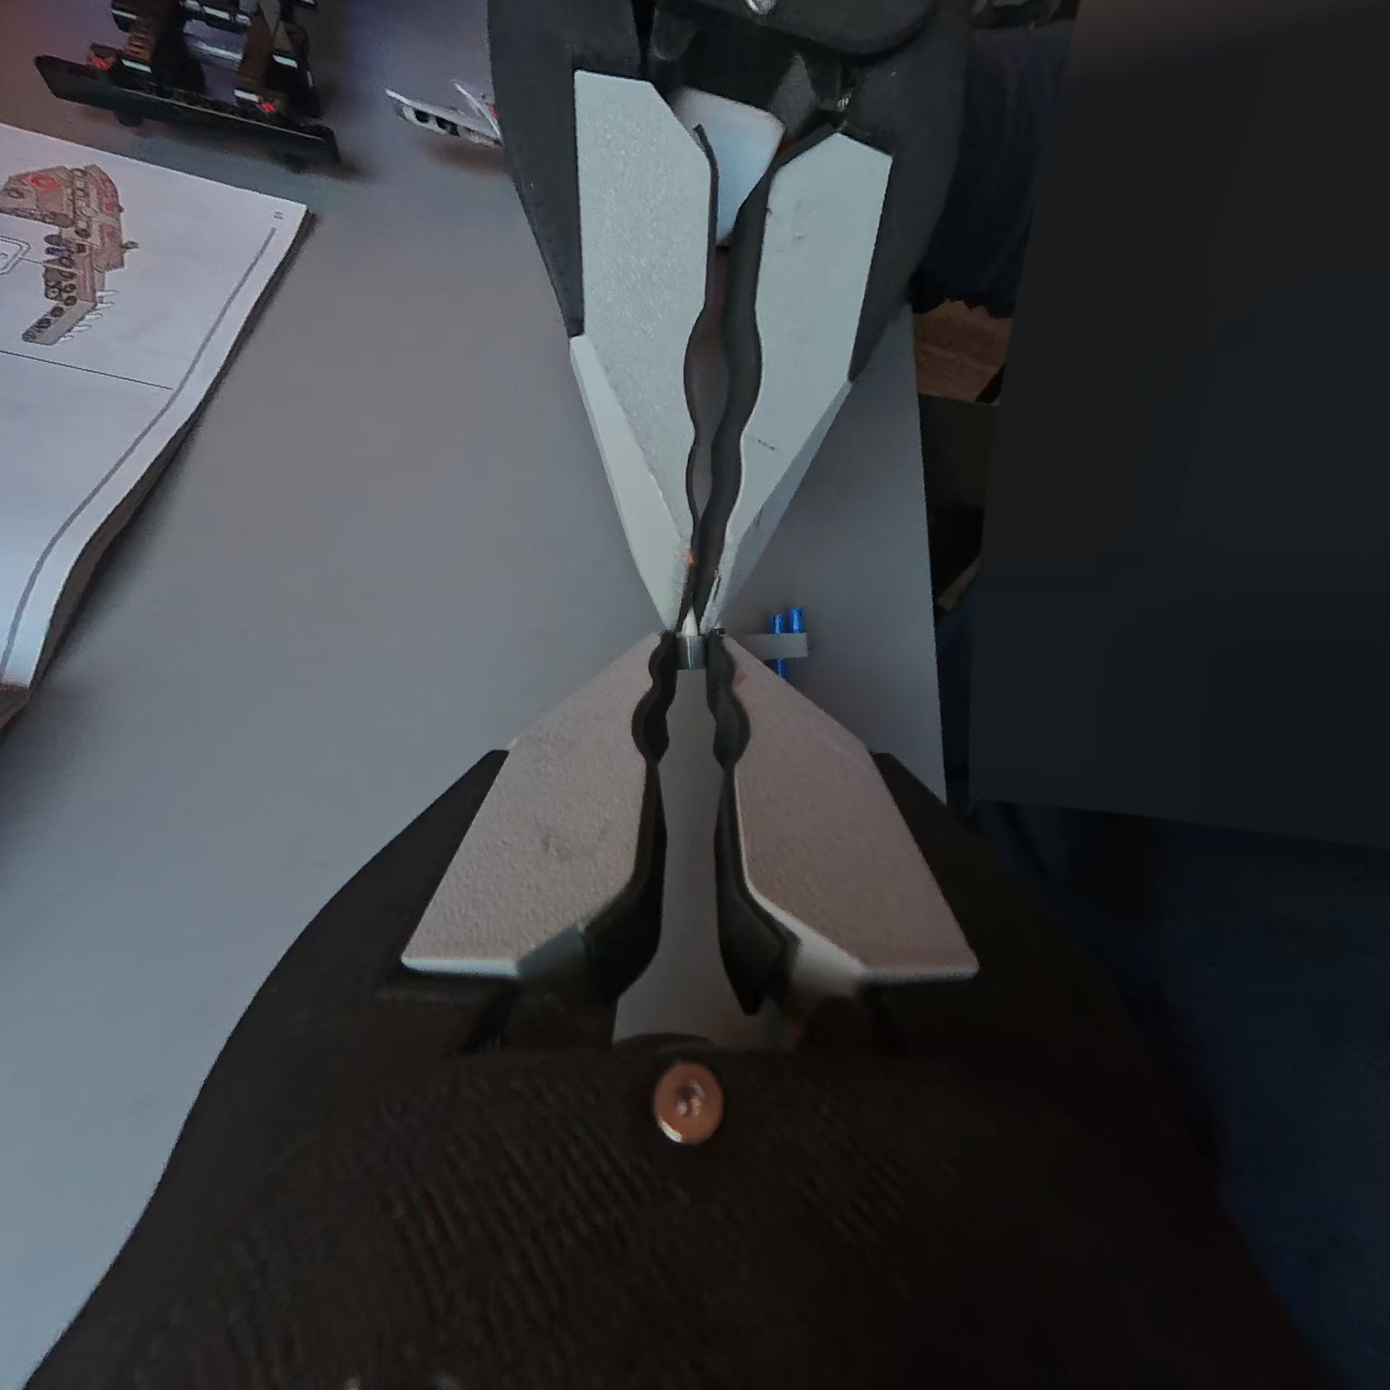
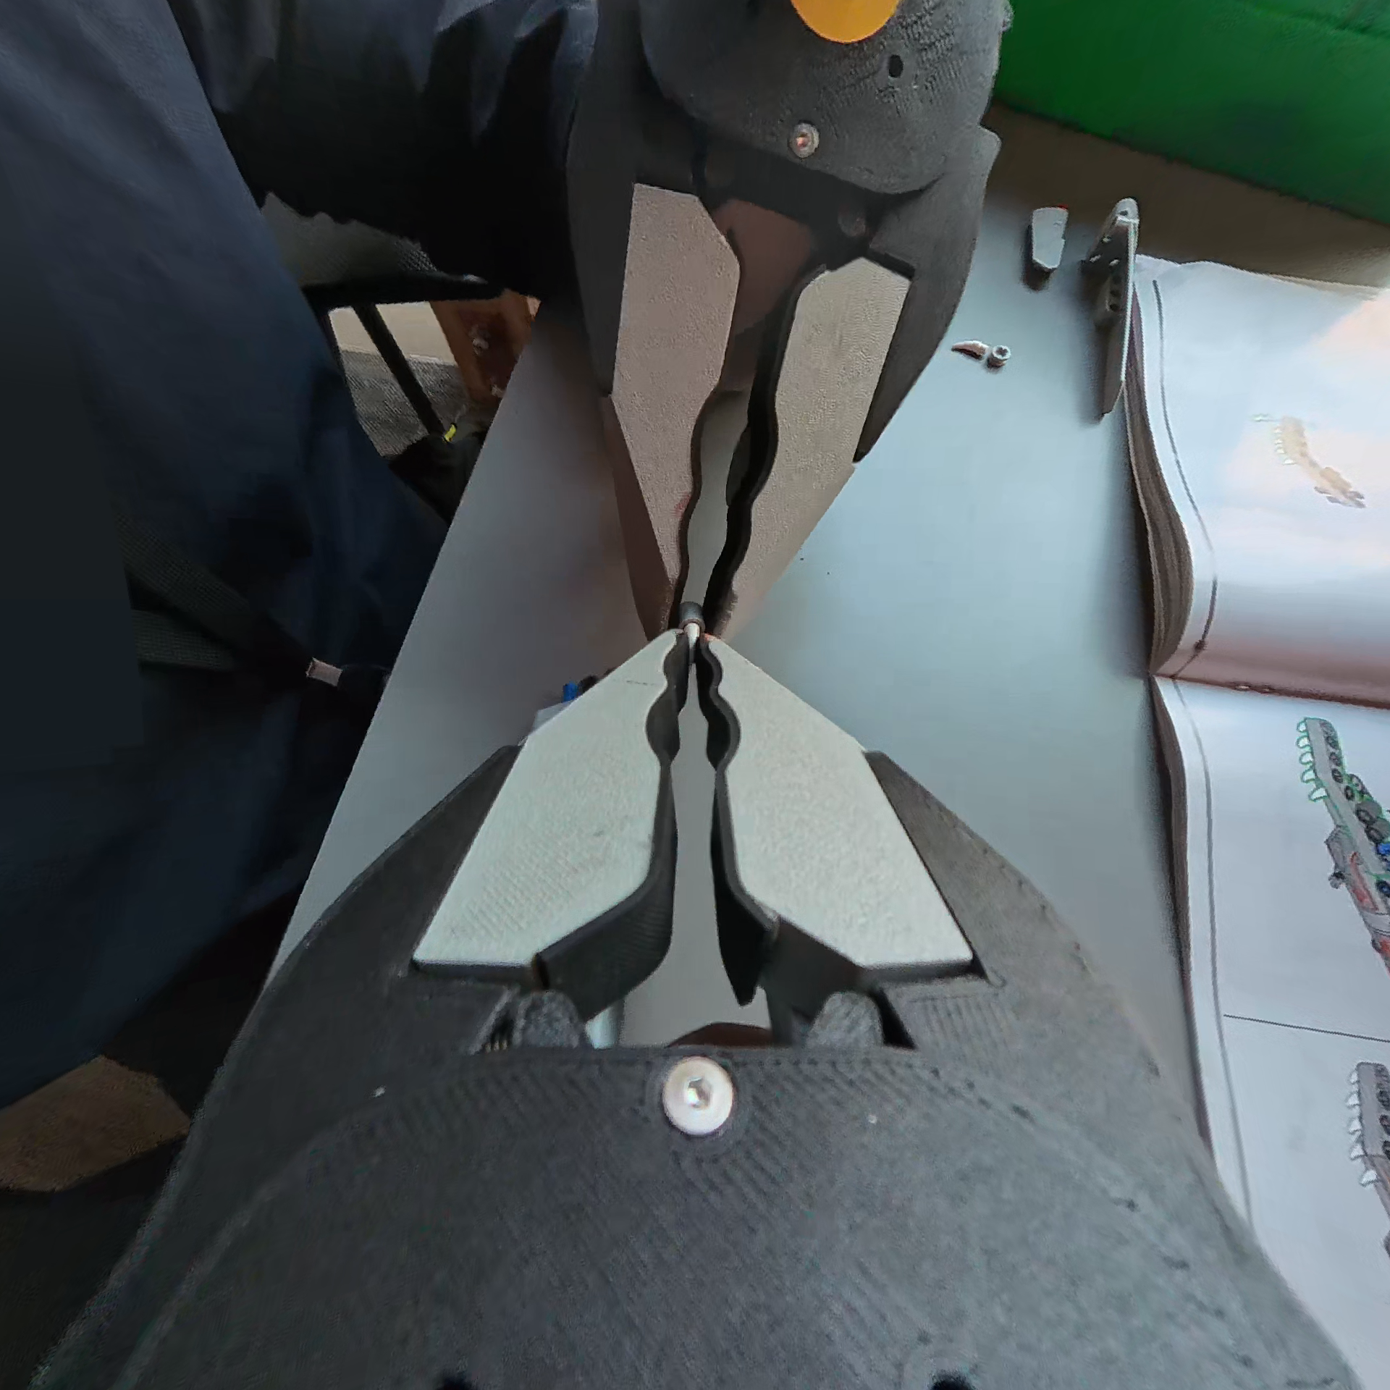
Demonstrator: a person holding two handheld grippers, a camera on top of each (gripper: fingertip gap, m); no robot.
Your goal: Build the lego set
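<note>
- Two grippers meet tip to tip above the near edge of the grey table (image 1: pixel 316 677).
- Left gripper (image 1: pixel 693 656): jaws pressed in on a small grey lego piece (image 1: pixel 693 653), a short round bit pinched right at the fingertips.
- Right gripper (image 2: pixel 693 644): jaws nearly together, nipping a tiny white pin (image 2: pixel 690 635) whose far end touches the small grey lego piece (image 2: pixel 692 613).
- In the left wrist view the right gripper (image 1: pixel 696 613) comes down from the top, its tips touching the left one's.
- A grey beam with blue pins (image 1: pixel 784 641) shows just beside the joined tips, on the table-edge side; who holds it I cannot tell.
- Instruction booklet (image 1: pixel 128 361) lies open on the table, well apart from the tips.
- Dark part-built model (image 1: pixel 188 83) stands beyond the booklet, at the table's far side.
- Loose grey parts (image 2: pixel 1113 301) lie near the booklet's (image 2: pixel 1279 526) far edge in the right wrist view.
</note>
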